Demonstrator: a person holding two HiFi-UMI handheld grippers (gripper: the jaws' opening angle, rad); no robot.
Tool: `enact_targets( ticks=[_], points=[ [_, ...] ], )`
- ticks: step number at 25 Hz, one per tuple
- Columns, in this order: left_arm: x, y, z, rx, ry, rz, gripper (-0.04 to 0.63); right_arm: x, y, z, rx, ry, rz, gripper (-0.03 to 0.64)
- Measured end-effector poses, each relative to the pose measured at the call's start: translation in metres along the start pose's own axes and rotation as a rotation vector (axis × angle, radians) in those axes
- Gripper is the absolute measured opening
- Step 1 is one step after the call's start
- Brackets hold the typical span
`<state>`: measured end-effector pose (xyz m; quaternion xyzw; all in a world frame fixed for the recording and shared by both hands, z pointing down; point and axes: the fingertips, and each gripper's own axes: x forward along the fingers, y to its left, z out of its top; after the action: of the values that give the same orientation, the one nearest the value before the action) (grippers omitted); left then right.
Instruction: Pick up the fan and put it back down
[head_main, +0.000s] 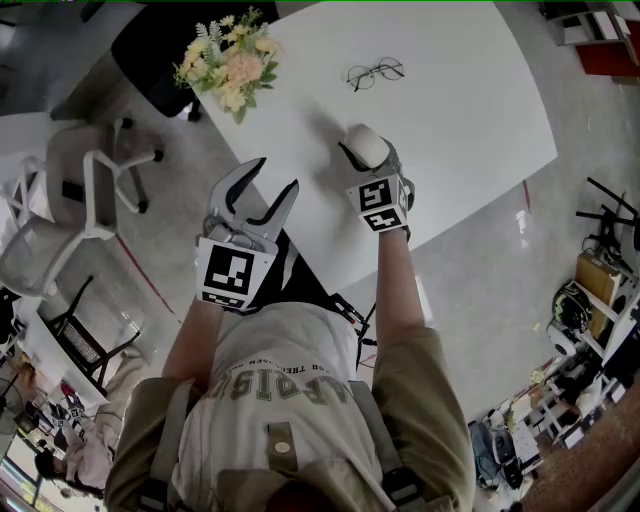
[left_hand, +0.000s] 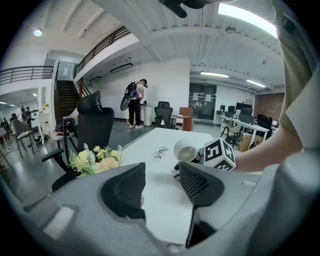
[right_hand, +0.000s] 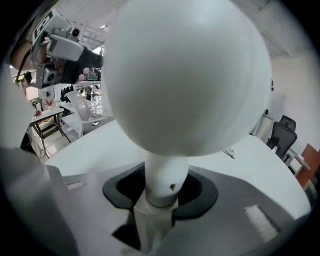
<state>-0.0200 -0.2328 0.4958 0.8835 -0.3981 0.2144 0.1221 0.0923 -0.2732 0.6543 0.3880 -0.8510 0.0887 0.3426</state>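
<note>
White fan (head_main: 366, 147) sat at frame centre over the table (head_main: 470, 110), its stem clamped in the partly closed right gripper (right_hand: 161, 192), while the left gripper (head_main: 275, 176) hung open and empty at lower left; grasp judged done, set-down outstanding.

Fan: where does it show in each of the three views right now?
Head view: fan at centre, held by the right gripper.
Left gripper view: fan just right of centre, mid-height.
Right gripper view: fan fills the middle, stem between the jaws.
Shared landmark: the glasses, beyond the fan.
</note>
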Motion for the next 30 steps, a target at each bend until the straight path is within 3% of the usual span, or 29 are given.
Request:
enact_targets(
  ticks=[19, 30],
  points=[
    [0.0020, -0.0037, -0.0054, -0.001, 0.016, -0.003, 0.222, 0.0003, -0.0011, 0.0011, 0.039, -0.010, -0.015, 0.166],
    [0.0043, -0.0080, -0.0057, -0.003, 0.020, -0.007, 0.222, -0.0049, -0.0019, 0.0032, 0.072, -0.038, -0.012, 0.215]
  ],
)
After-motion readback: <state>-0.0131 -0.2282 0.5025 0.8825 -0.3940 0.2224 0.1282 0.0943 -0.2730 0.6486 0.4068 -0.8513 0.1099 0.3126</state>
